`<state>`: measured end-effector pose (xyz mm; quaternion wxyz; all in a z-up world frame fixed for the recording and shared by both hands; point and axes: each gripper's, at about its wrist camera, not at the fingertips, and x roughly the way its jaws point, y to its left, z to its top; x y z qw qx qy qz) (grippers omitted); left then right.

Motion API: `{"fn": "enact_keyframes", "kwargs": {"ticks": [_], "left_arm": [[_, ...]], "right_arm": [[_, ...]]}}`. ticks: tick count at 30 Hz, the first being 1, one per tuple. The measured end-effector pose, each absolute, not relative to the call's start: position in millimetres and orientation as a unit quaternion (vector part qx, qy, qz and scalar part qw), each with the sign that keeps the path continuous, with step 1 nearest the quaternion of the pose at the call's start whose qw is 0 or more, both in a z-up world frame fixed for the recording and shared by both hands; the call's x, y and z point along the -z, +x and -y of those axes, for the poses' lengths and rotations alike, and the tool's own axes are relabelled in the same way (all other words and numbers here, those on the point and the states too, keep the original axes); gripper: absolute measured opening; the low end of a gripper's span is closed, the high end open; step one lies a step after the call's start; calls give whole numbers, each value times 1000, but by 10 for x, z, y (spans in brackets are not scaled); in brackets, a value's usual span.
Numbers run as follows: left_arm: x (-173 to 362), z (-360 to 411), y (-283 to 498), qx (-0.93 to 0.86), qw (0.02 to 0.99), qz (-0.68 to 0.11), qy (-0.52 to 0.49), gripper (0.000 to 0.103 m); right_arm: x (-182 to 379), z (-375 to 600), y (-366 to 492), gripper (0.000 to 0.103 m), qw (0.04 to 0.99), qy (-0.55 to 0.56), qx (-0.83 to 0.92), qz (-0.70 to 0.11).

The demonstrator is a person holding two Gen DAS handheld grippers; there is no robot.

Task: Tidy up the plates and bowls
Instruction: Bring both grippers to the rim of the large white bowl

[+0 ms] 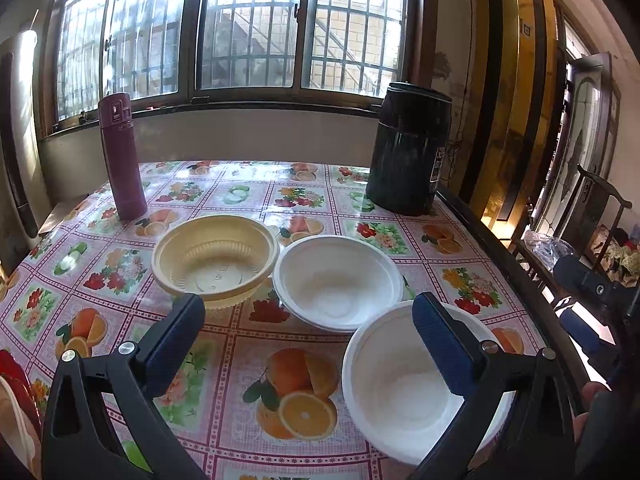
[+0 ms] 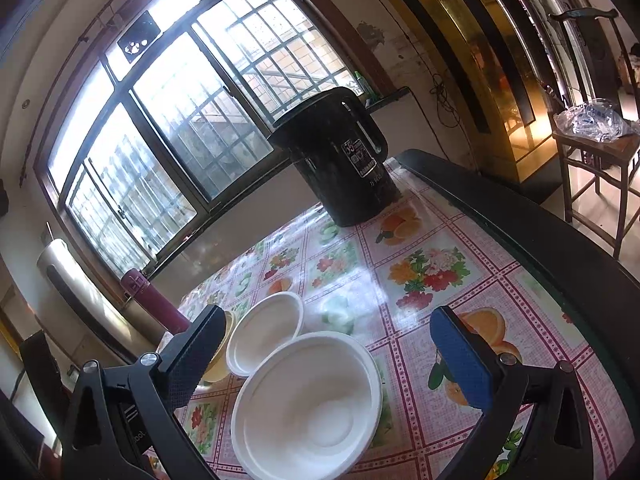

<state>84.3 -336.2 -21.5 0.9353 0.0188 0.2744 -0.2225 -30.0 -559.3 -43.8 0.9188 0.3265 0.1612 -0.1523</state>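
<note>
Three bowls sit on the fruit-patterned table. A yellow bowl [image 1: 216, 258] is at the left, a white bowl [image 1: 338, 282] in the middle, and a second white bowl [image 1: 404, 388] nearest at the right. My left gripper [image 1: 308, 334] is open and empty above the table in front of them, its right finger over the near white bowl. My right gripper [image 2: 326, 354] is open and empty, hovering over the near white bowl [image 2: 308, 408]. The middle white bowl [image 2: 266, 330] lies beyond it. The yellow bowl [image 2: 224, 354] is mostly hidden behind the left finger.
A purple flask [image 1: 122, 156] stands at the table's back left, and a black kettle [image 1: 408, 148] at the back right. The table's dark edge [image 1: 516, 272] runs along the right. A wooden chair [image 2: 592, 160] with a plastic bag stands beyond it.
</note>
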Motion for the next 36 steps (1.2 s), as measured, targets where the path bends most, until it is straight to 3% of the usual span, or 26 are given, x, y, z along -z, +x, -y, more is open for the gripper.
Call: {"fn": "enact_keyframes", "kwargs": {"ticks": [36], "left_arm": [[266, 3430, 847, 248, 925, -284, 46, 103]], "right_arm": [[480, 5589, -320, 103, 916, 337, 151, -158]]}}
